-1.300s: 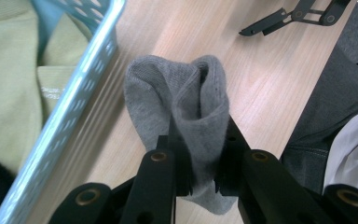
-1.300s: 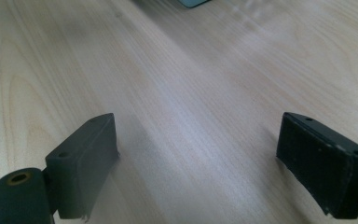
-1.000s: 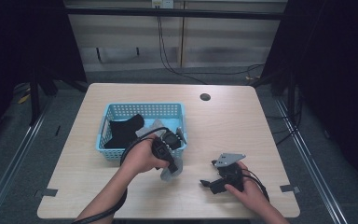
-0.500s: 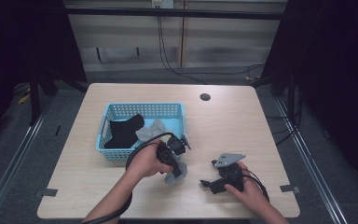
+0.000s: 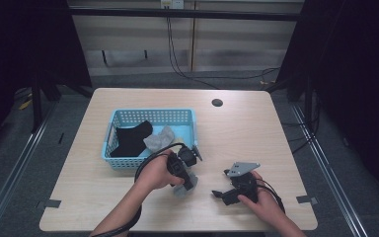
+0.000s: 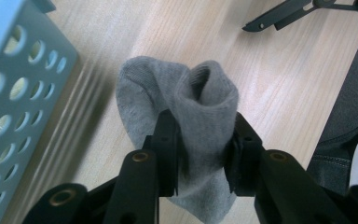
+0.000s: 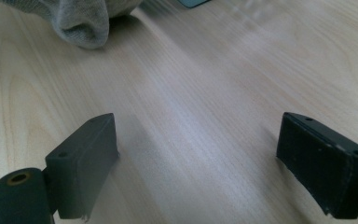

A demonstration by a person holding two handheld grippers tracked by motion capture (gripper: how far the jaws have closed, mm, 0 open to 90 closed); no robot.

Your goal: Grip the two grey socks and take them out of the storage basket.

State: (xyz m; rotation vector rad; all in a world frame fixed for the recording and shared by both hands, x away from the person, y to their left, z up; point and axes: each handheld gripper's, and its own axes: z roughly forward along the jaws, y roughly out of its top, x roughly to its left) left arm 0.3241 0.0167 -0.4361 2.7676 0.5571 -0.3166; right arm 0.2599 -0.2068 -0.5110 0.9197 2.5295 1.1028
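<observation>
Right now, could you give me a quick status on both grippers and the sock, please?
Left gripper jaws just been opening, grey sock still between the pads. Right gripper open, nothing between them. Blue basket beside the sock.

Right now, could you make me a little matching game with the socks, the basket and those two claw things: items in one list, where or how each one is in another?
Things:
1. grey sock
2. black sock
3. blue basket
4. right gripper

Places or states:
A. jaws wide apart, nothing between them
B. lying inside the basket
C. between the left gripper's jaws, which have just been opening, low over the table
D. standing on the table, left of both grippers

Pairs: 1-C, 2-B, 3-D, 4-A
</observation>
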